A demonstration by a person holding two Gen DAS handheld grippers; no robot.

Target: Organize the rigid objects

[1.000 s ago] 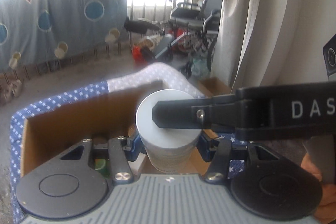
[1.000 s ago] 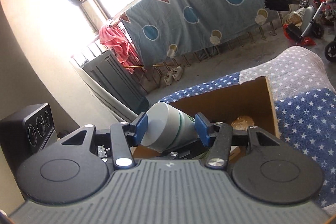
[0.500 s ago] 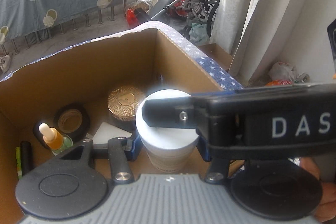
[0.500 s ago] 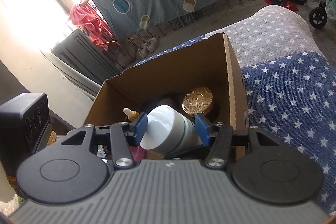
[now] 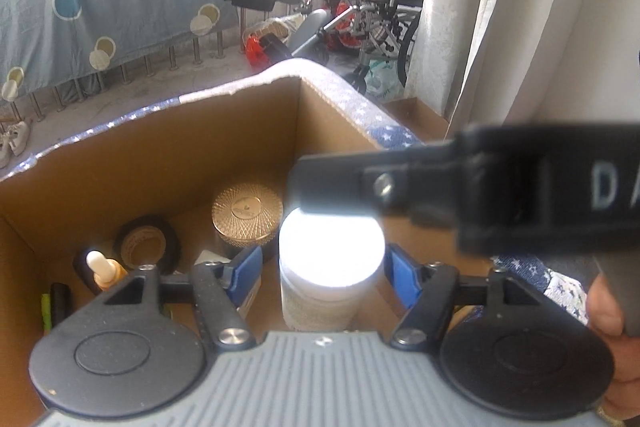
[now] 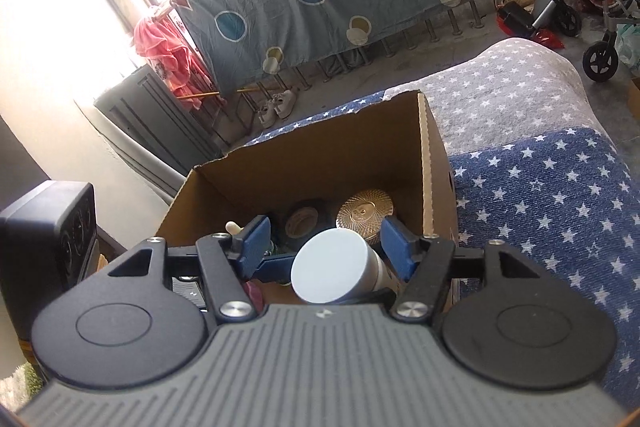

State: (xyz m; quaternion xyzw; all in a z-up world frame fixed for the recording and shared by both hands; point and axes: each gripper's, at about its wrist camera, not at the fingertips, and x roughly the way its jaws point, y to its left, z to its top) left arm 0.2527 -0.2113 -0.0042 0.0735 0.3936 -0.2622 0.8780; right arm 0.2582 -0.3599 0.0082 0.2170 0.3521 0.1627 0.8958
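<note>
I've both grippers spread wide, L [image 5: 326,269] & R [image 6: 323,247], pads clear of the white jar [image 5: 330,267]; it sits in the cardboard box [image 6: 426,163] (beside the gold-lidded tin [image 5: 246,215]).

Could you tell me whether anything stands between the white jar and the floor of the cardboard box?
Nothing visible blocks it. The white jar is already within the cardboard box's walls; the gold-lidded jar, tape roll and dropper bottle stand behind and left. The floor directly beneath is hidden.
</note>
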